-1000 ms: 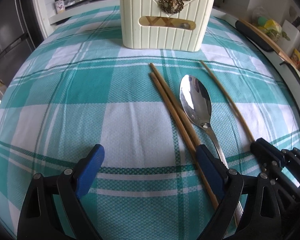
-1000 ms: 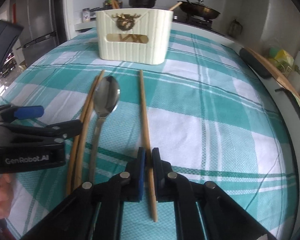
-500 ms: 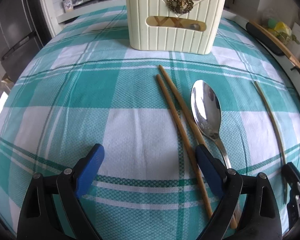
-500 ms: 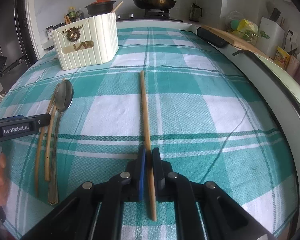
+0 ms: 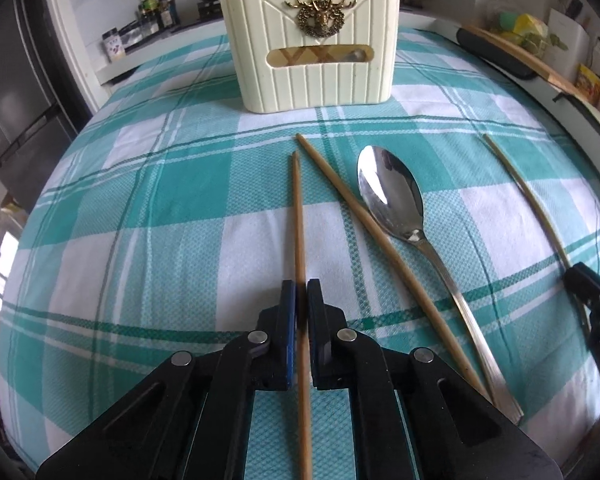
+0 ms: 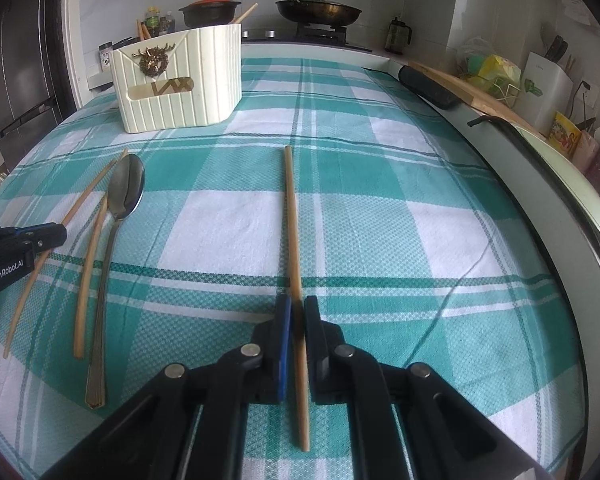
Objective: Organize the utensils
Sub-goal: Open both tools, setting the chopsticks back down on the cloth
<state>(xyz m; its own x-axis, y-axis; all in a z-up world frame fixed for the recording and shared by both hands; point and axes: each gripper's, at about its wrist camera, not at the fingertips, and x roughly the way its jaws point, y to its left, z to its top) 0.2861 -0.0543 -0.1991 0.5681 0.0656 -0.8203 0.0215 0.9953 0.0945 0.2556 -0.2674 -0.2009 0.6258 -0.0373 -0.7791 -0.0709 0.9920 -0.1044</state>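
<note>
Wooden chopsticks are clamped one in each gripper: the left gripper (image 5: 301,292) pinches the leftmost chopstick (image 5: 298,216), the right gripper (image 6: 297,306) another chopstick (image 6: 292,220), both on the teal checked tablecloth (image 6: 380,220). Between them lie a third chopstick (image 5: 364,220) and a steel spoon (image 5: 392,196), before the cream ribbed utensil holder (image 5: 312,76).

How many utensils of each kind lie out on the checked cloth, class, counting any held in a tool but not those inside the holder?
Chopsticks: 3
Spoon: 1
Total: 4
</note>
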